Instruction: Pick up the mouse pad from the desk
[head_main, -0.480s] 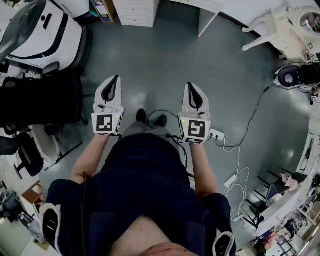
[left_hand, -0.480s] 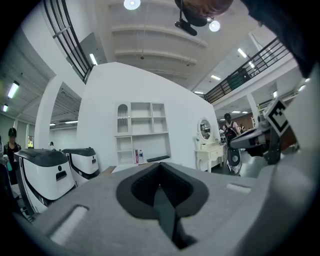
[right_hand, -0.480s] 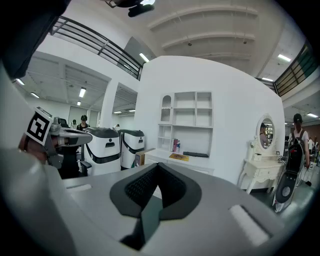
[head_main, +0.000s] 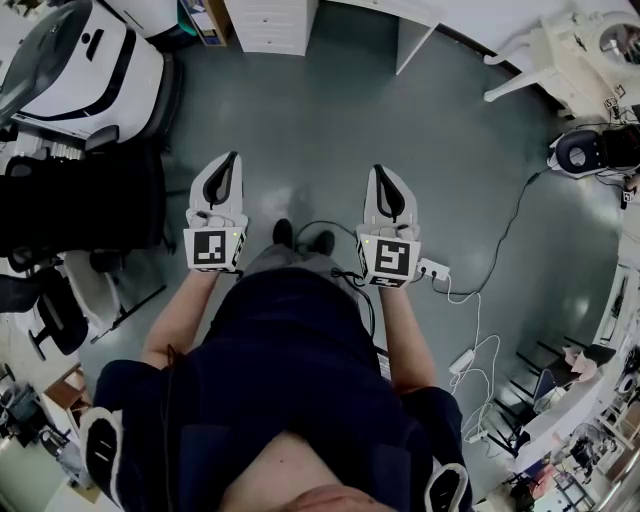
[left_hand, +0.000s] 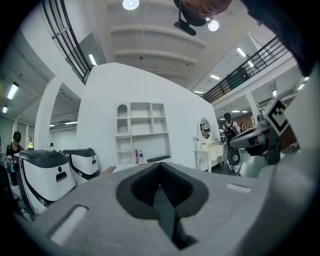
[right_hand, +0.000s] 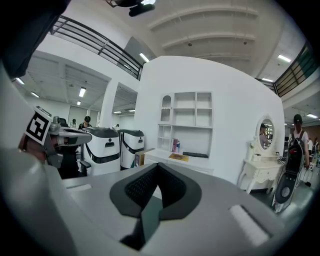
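Note:
I see no mouse pad that I can name for sure. A dark flat thing (right_hand: 195, 154) lies on a white desk (right_hand: 165, 156) far ahead, under wall shelves; it also shows in the left gripper view as the dark flat thing (left_hand: 159, 159). In the head view the person holds both grippers at waist height over the grey floor, pointing forward. My left gripper (head_main: 232, 158) is shut with nothing in it. My right gripper (head_main: 383, 170) is likewise shut and empty. Their tips meet in the gripper views: left gripper (left_hand: 159, 165), right gripper (right_hand: 156, 165).
A white drawer unit (head_main: 272, 22) and a desk leg (head_main: 410, 45) stand ahead. White-and-black machines (head_main: 70, 60) and a black chair (head_main: 80, 205) are at the left. Cables and a power strip (head_main: 435, 270) trail on the floor at the right, near a white dressing table (head_main: 560, 60). People stand far off.

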